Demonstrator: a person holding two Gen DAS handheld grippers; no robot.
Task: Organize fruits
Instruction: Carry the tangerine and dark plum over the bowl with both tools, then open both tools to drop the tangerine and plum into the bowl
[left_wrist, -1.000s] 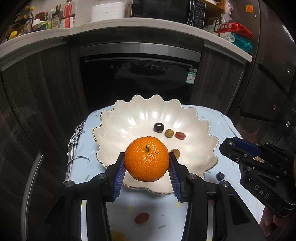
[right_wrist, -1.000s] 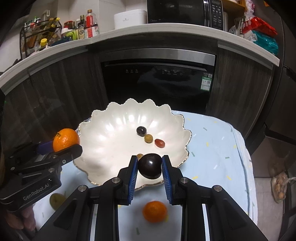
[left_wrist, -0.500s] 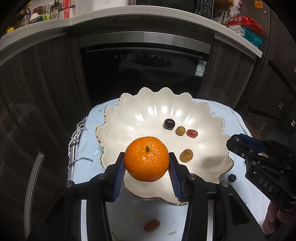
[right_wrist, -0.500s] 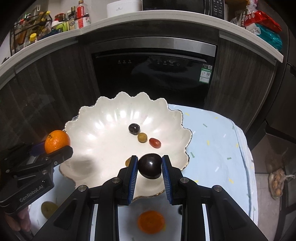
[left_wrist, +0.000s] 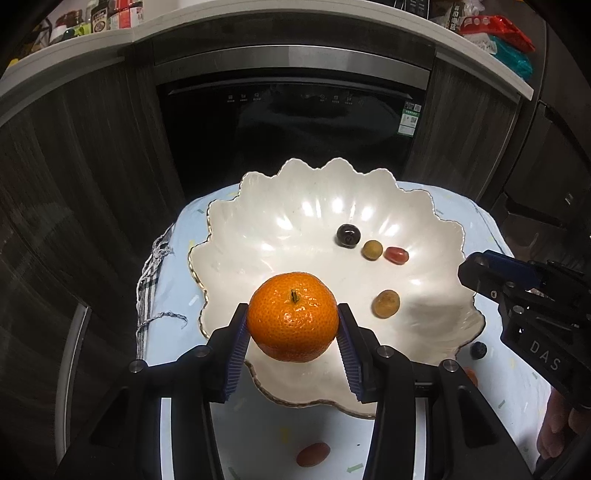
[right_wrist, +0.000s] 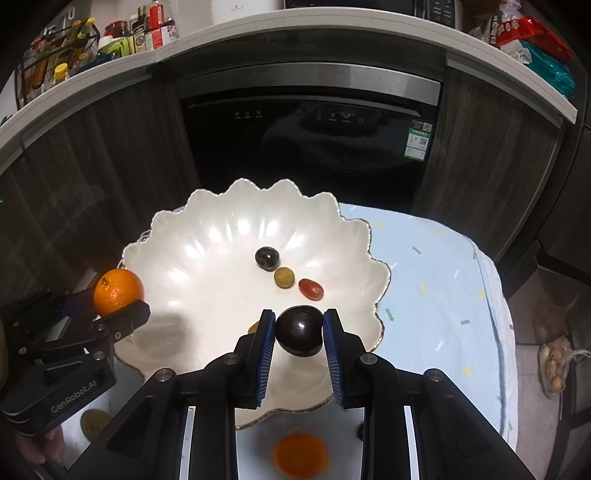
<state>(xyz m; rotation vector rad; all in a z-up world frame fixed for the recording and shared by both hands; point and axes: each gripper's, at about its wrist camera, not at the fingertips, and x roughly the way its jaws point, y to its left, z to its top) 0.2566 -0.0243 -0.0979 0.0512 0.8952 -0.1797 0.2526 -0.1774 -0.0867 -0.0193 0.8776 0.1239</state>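
Observation:
My left gripper is shut on a mandarin orange and holds it above the near left rim of a white scalloped bowl. It also shows in the right wrist view. My right gripper is shut on a dark plum above the bowl's near rim. In the bowl lie a dark cherry, a yellow-green grape, a red cherry tomato and a brownish fruit.
The bowl stands on a small table with a light blue cloth. On the cloth lie a red tomato, a blueberry, another orange and a yellowish fruit. Dark cabinets and a built-in appliance stand behind.
Both grippers have moved forward and higher over the bowl, each still holding its fruit. The bowl sits lower and nearer in both views.

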